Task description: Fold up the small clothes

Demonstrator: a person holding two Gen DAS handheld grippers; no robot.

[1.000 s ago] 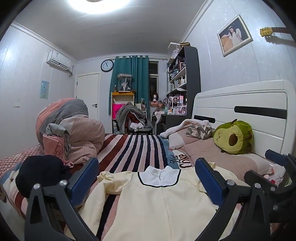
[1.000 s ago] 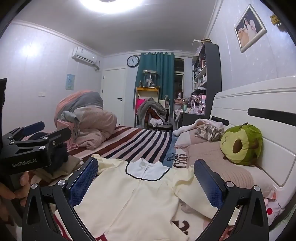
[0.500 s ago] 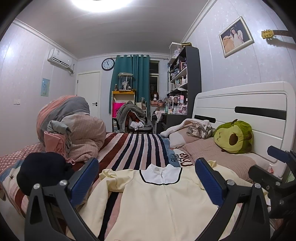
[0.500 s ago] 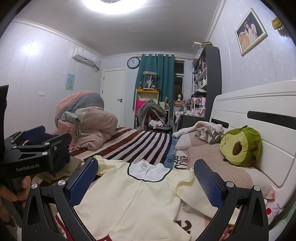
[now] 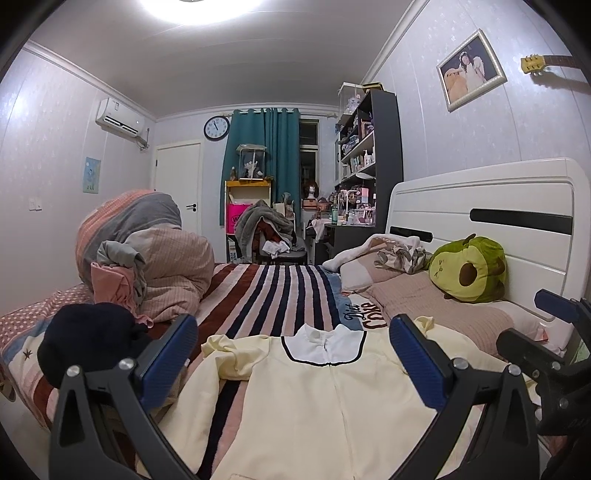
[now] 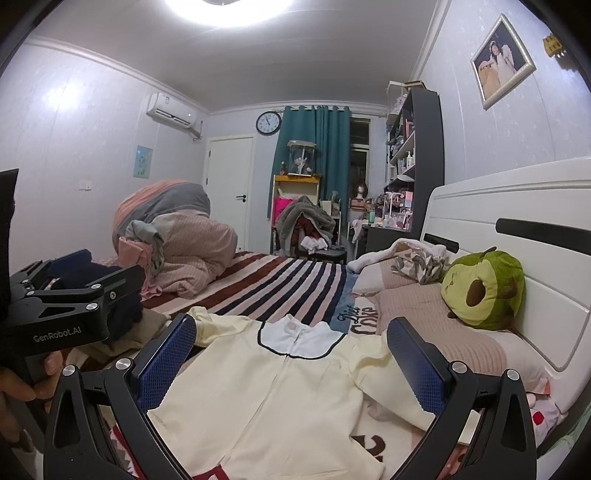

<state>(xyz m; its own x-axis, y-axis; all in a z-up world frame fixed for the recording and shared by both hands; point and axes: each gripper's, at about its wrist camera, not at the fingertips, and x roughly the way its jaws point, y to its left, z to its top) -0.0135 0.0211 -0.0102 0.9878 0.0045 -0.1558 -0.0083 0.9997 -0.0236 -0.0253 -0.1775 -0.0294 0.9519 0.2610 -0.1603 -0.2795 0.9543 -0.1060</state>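
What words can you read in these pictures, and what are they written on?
"GenRobot.AI": on the side of the left gripper, seen from the right wrist camera.
"Diet Coke": big letters on the bed cover beside the pillow; the first word is curly, so I am less sure of it.
Pink bag by the curtain: has white print, too blurred to read.
Wall clock: numbers too small to read.
Bottles on the shelf: labels too small to read.

Ceiling lamp (image 5: 201, 7) glare, sharp, fisheye-warped edges
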